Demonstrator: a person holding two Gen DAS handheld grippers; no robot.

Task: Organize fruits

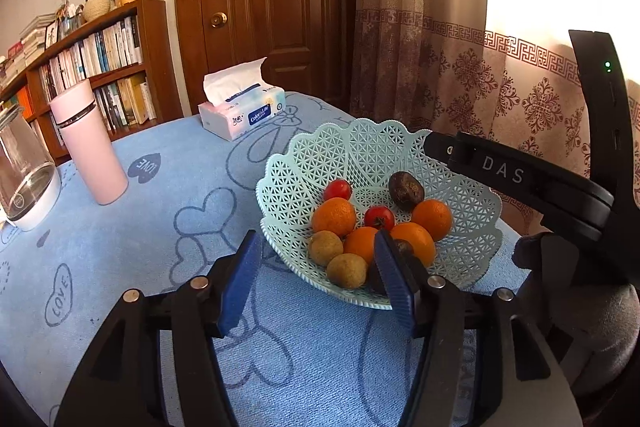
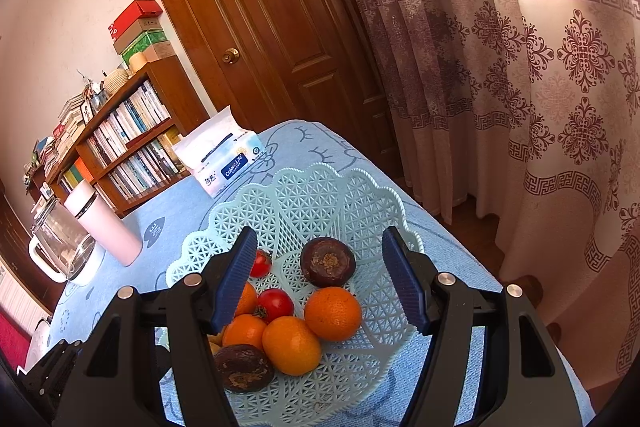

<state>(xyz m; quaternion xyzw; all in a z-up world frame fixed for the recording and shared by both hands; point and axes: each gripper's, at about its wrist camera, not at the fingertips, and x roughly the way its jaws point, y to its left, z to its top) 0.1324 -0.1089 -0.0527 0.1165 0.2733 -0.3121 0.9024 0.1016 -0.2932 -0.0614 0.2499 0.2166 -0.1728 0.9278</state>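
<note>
The left gripper (image 1: pixel 316 281) stands about half open with nothing between its blue pads, just short of the near rim of the pale green basket (image 1: pixel 472 227). The right gripper (image 2: pixel 320 283) is likewise half open and empty, poised over the basket's middle. Just ahead of both lie the fruits: oranges (image 2: pixel 333 313), red tomatoes (image 2: pixel 275 303), two tan longans (image 1: pixel 346 270) and dark passion fruits (image 2: pixel 327 261). All visible fruit already sits in the basket; none lies on the cloth (image 1: pixel 160 227), so gathering looks done. The oval orange (image 2: pixel 291 345) lies with its long axis slanting leftward away from the right gripper.
</note>
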